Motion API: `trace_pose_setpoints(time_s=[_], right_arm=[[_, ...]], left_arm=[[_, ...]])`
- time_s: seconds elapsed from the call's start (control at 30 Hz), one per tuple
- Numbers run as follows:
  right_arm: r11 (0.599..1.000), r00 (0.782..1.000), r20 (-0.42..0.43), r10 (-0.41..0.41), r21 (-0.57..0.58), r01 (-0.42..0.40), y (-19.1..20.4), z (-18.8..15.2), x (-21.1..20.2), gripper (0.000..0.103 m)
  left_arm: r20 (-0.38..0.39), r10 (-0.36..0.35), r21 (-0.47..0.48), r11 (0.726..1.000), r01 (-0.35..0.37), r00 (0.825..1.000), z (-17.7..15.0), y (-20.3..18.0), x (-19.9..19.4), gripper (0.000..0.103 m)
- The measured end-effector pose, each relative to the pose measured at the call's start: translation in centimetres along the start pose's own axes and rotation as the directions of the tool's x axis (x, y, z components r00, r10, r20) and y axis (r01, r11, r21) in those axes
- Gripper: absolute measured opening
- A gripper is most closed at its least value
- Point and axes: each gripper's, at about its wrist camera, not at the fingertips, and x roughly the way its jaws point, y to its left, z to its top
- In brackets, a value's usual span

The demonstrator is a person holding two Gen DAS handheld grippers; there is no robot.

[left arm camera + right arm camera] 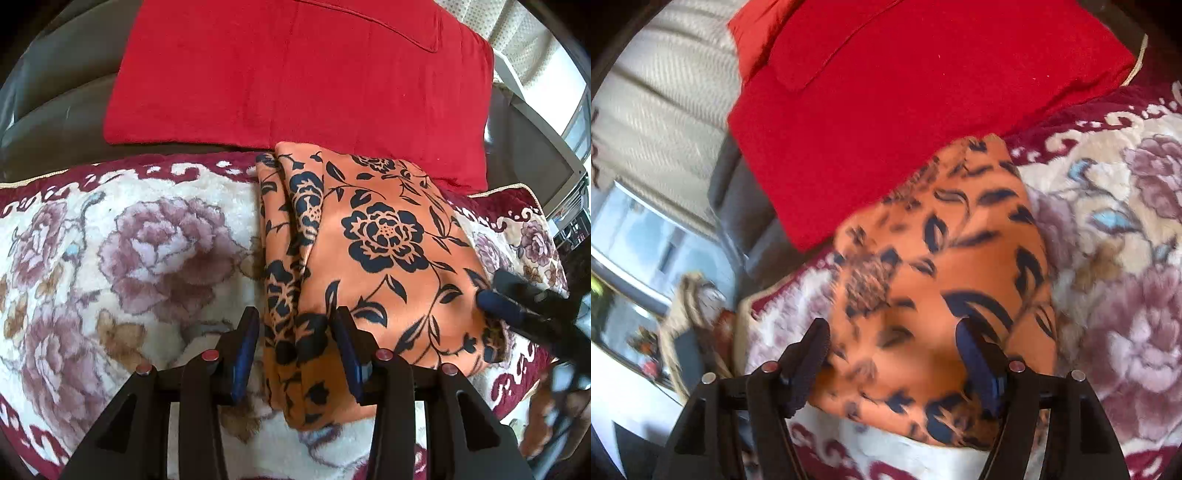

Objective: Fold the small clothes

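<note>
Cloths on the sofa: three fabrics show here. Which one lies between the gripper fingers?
The orange cloth with black flowers. The plain red cloth lies behind it, and the cream blanket with mauve roses lies beneath.

one orange garment (388,251), one red cushion (295,70), seemingly

Orange garment (388,258), navy floral print; plain red cushion (295,74); cream blanket (129,240), mauve roses, maroon border, perhaps blue accents.
</note>
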Motion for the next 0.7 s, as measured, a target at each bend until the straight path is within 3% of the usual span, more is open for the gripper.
trace_pose_setpoints(time_s=[0.07, 0.2, 0.3, 0.4, 0.53, 0.57, 0.6, 0.63, 0.7], right_arm=[[0.998, 1.000, 0.000, -0.023, 0.055, 0.023, -0.8, -0.7, -0.2, 0.074], [0.998, 0.997, 0.071, 0.043, 0.034, -0.045, 1.4, -3.5, -3.0, 0.074], [0.988, 0.993, 0.064, 0.100, 0.116, -0.107, 0.8, -7.5, -3.3, 0.074], [0.955, 0.994, 0.059, 0.093, 0.275, -0.106, -2.8, -9.9, -2.3, 0.075], [0.880, 0.979, 0.145, 0.143, 0.433, -0.193, -6.6, -8.3, -1.4, 0.076], [0.869, 0.981, 0.156, 0.119, 0.461, -0.179, -7.3, -7.7, -1.2, 0.071], [0.866, 0.980, 0.168, 0.110, 0.468, -0.177, -7.7, -7.2, -1.2, 0.058], [0.883, 0.984, 0.161, 0.074, 0.448, -0.140, -7.6, -6.7, -1.4, 0.027], [0.914, 0.987, 0.159, 0.034, 0.394, -0.095, -6.5, -6.2, -1.9, 0.027]], left_arm=[[-0.002, 0.000, 0.005, 1.000, 0.000, 1.000, -0.3, -0.2, -0.4, 0.043], [0.004, 0.005, -0.006, 1.000, -0.005, 1.000, -1.1, 0.0, -1.2, 0.047], [-0.002, 0.003, -0.016, 1.000, -0.003, 1.000, -1.8, 0.4, -1.4, 0.048], [-0.012, 0.018, -0.005, 1.000, -0.018, 1.000, -2.3, 0.3, -1.6, 0.048], [0.001, 0.022, -0.009, 1.000, -0.022, 1.000, -2.4, 0.1, -2.3, 0.048], [0.005, 0.022, -0.008, 1.000, -0.022, 1.000, -2.4, 0.1, -2.5, 0.048], [0.008, 0.023, -0.006, 1.000, -0.023, 1.000, -2.4, 0.1, -2.7, 0.048], [0.012, 0.026, -0.004, 1.000, -0.026, 1.000, -2.5, 0.1, -2.9, 0.049], [0.019, 0.037, -0.002, 0.999, -0.037, 0.999, -2.5, 0.1, -3.0, 0.051]])
